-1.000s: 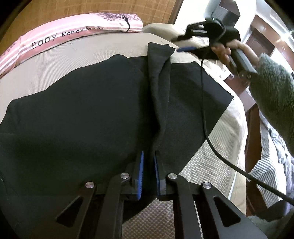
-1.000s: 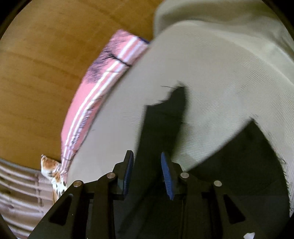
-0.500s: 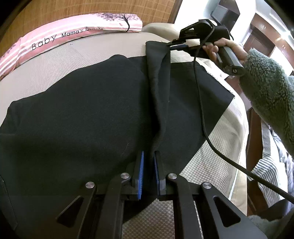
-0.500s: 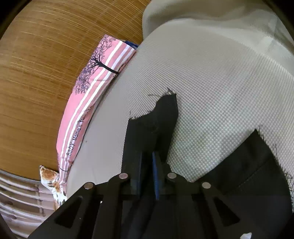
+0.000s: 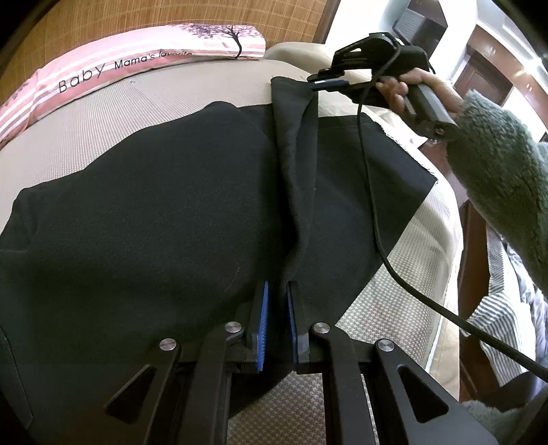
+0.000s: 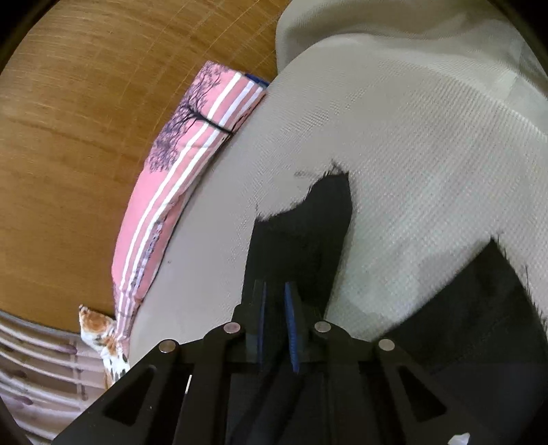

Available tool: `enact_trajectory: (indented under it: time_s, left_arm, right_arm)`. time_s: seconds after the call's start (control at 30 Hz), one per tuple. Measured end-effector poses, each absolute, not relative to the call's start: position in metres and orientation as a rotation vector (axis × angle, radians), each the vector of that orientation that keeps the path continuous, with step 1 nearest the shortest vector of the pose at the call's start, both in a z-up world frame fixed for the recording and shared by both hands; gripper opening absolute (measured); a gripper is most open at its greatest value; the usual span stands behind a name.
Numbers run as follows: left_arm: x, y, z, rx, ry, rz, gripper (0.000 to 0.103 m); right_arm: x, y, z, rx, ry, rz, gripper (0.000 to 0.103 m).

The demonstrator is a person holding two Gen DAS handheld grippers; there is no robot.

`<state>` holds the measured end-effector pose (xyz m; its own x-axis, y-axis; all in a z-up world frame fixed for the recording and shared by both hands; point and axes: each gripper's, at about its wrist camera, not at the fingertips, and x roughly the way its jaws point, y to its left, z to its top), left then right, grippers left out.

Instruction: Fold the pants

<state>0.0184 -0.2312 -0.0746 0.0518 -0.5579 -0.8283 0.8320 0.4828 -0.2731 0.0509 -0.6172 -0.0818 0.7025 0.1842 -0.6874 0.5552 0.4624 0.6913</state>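
Black pants (image 5: pixel 154 212) lie spread on a beige bed mattress (image 5: pixel 102 113). A raised ridge of the fabric (image 5: pixel 294 171) runs from near to far between the two grippers. My left gripper (image 5: pixel 275 301) is shut on the near end of that ridge. My right gripper (image 5: pixel 328 82), held in a hand with a grey fleece sleeve, is shut on the far end. In the right wrist view the right gripper (image 6: pixel 275 308) pinches a black frayed pants edge (image 6: pixel 308 232) lifted above the mattress (image 6: pixel 411 154).
A pink striped pillow (image 5: pixel 137 58) lies along the bed's far edge against a woven bamboo wall (image 5: pixel 154 17); it also shows in the right wrist view (image 6: pixel 178 178). A black cable (image 5: pixel 376 239) hangs across the pants. The bed's right edge drops to striped bedding (image 5: pixel 496 315).
The right gripper closed on the far pants edge, then lifted it and drew it back slightly. The left gripper has stayed shut on the near fold.
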Motion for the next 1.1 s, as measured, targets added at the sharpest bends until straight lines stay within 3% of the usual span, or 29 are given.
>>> enact_trajectory:
  time_s: [0.4, 0.83, 0.97, 1.1]
  left_arm:
    - [0.02, -0.23, -0.076, 0.308, 1.077, -1.085, 0.011]
    - [0.02, -0.23, -0.076, 0.31, 1.076, -1.085, 0.011]
    - [0.018, -0.231, -0.077, 0.316, 1.074, -1.082, 0.011]
    - [0.015, -0.233, -0.077, 0.329, 1.068, -1.076, 0.011]
  right_arm:
    - [0.038, -0.583, -0.101, 1.146, 0.852, -0.185, 0.019]
    - [0.066, -0.63, -0.107, 1.19, 0.746, -0.255, 0.019]
    - [0.072, -0.631, -0.102, 1.155, 0.747, -0.234, 0.008]
    - [0.061, -0.627, -0.08, 1.088, 0.716, -0.244, 0.005]
